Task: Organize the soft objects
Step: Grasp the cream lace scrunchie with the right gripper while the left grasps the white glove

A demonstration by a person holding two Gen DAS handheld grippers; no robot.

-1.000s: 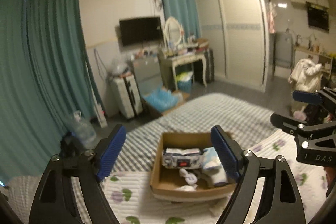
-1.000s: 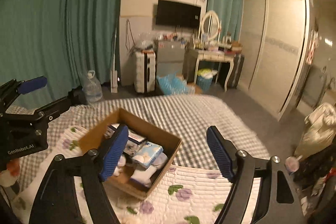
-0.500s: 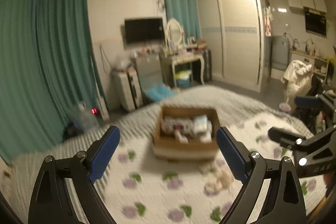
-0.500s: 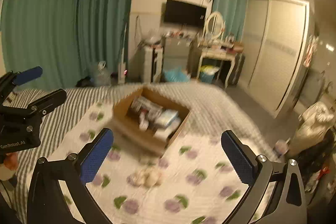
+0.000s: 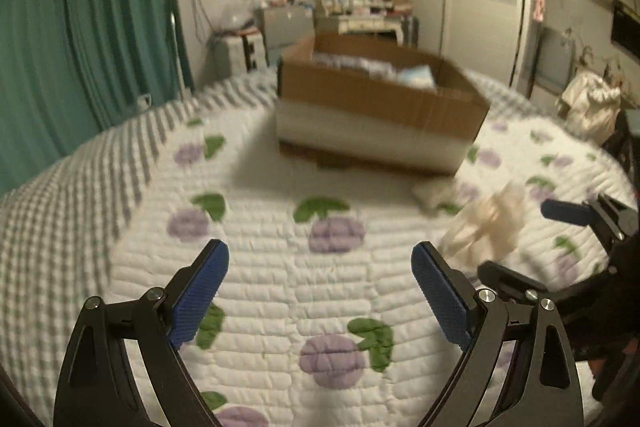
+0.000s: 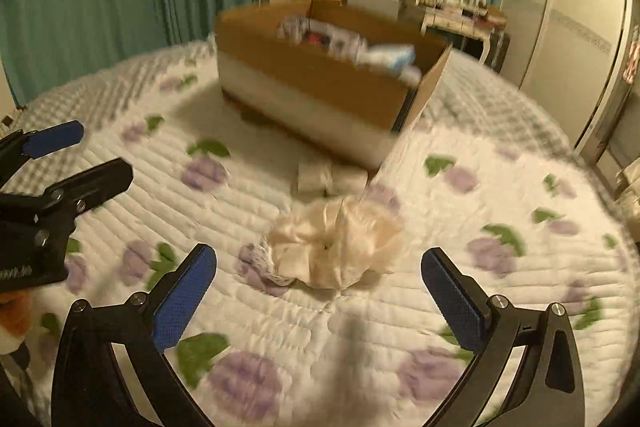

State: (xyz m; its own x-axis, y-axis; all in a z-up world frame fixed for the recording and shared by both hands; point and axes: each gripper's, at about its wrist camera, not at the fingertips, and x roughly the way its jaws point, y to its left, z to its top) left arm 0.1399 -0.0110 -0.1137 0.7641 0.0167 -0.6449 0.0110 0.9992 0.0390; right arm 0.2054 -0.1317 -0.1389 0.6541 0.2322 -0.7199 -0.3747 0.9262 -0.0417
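Observation:
A cream crumpled soft cloth [image 6: 336,243] lies on the floral quilt, just ahead of my right gripper [image 6: 318,291], which is open and empty, low over the bed. The cloth also shows in the left wrist view [image 5: 486,223], to the right of my left gripper [image 5: 320,287], which is open and empty. A small pale folded item [image 6: 328,179] lies between the cloth and the cardboard box [image 6: 320,83]. The box [image 5: 380,107] holds several soft packs and items.
The white quilt with purple flowers [image 5: 280,239] covers the bed, with a grey checked blanket [image 5: 60,211] at the left. Teal curtains, a dresser, a TV and wardrobes stand beyond the bed.
Both grippers have dropped down and pulled back from above the box to low over the quilt. The cream cloth now lies right in front of the right gripper.

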